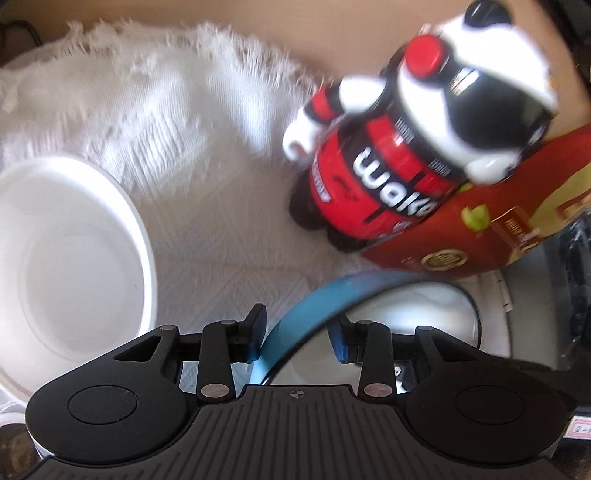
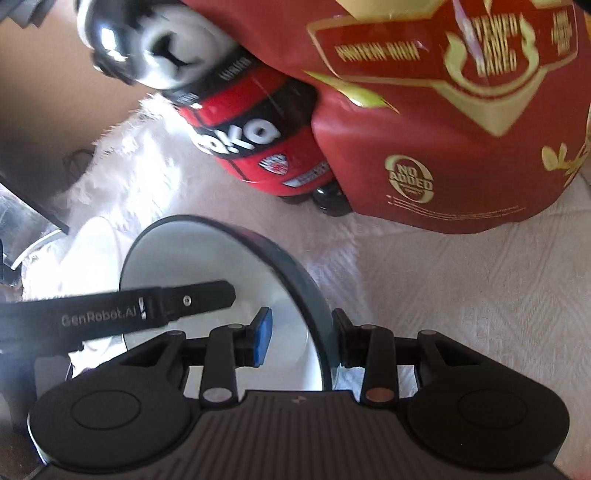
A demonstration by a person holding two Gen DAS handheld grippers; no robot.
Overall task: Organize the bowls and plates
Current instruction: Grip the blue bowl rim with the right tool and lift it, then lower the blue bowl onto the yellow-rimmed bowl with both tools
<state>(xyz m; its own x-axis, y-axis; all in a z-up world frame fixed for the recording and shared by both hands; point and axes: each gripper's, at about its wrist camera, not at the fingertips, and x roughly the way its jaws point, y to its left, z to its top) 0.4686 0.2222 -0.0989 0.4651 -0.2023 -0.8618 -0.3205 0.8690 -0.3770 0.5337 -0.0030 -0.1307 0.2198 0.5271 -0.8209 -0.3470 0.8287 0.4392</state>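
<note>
A blue-rimmed bowl with a white inside (image 1: pixel 306 314) (image 2: pixel 221 266) sits on the white cloth between both grippers. My left gripper (image 1: pixel 297 338) is open, its fingers straddling the bowl's left rim without pressing it. My right gripper (image 2: pixel 301 338) is open too, straddling the bowl's right rim; its left pad (image 2: pixel 263 334) is inside the bowl. The left gripper's finger (image 2: pixel 147 304) shows across the bowl in the right wrist view. A white bowl on a white plate (image 1: pixel 66 266) sits left of the blue bowl, also in the right wrist view (image 2: pixel 92 243).
A red and black bottle with a panda-shaped top (image 1: pixel 388 166) (image 2: pixel 251 140) stands behind the bowl. A dark red snack bag (image 1: pixel 480 221) (image 2: pixel 443 129) stands beside it. The white fringed cloth (image 1: pixel 166 110) covers a tan table (image 1: pixel 332 29).
</note>
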